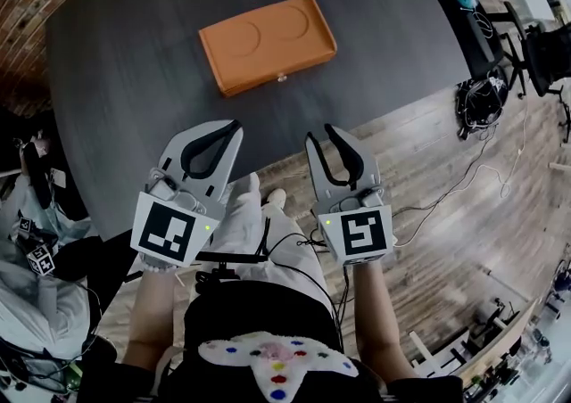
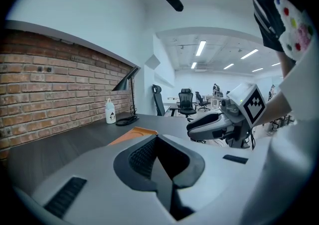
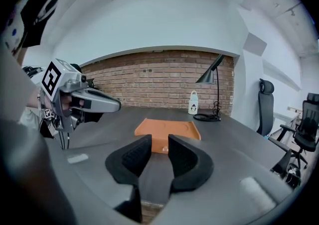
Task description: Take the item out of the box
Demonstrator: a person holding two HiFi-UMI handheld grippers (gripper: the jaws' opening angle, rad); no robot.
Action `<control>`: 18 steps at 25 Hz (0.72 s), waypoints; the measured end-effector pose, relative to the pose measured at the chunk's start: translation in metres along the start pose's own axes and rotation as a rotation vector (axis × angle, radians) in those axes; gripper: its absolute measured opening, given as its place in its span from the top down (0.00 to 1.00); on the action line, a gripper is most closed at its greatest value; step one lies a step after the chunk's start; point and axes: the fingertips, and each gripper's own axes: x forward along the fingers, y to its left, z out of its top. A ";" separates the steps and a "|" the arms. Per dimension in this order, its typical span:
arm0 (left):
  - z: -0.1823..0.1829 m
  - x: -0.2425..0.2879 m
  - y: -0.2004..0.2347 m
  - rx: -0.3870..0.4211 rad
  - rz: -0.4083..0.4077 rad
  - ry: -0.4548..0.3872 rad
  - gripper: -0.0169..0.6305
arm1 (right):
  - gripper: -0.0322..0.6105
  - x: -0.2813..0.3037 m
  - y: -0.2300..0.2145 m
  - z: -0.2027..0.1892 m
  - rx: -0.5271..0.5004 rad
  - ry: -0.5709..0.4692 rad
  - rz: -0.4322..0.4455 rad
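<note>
- Head view: the orange box lies closed on the dark counter, well ahead of both grippers. The left gripper has its jaws pressed together. The right gripper has its jaws apart.
- Left gripper view: the jaws meet with nothing between them, and a corner of the box shows just past their tip.
- Right gripper view: the jaws stand apart and empty. The box's clasp side shows beyond the gap, untouched.

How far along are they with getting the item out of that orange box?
Nothing looks done: the orange box lies closed on the dark table. Nothing is in hand: the left claw is shut and empty, the right claw open and empty, both short of the box. Left to do: reach the box, open it, lift the item out.
</note>
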 end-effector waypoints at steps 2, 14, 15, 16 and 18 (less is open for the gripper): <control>-0.003 0.003 0.006 -0.002 -0.004 0.002 0.97 | 0.78 0.011 0.001 -0.007 0.002 0.015 0.005; -0.025 0.019 0.037 0.027 -0.037 0.032 0.97 | 0.78 0.072 -0.002 -0.039 0.001 0.102 0.019; -0.026 0.021 0.039 0.027 -0.040 0.032 0.97 | 0.78 0.077 -0.003 -0.042 -0.002 0.109 0.020; -0.027 0.023 0.041 0.025 -0.042 0.032 0.97 | 0.78 0.082 -0.003 -0.045 -0.006 0.117 0.021; -0.029 0.026 0.046 0.020 -0.043 0.032 0.97 | 0.78 0.091 -0.004 -0.050 -0.010 0.133 0.023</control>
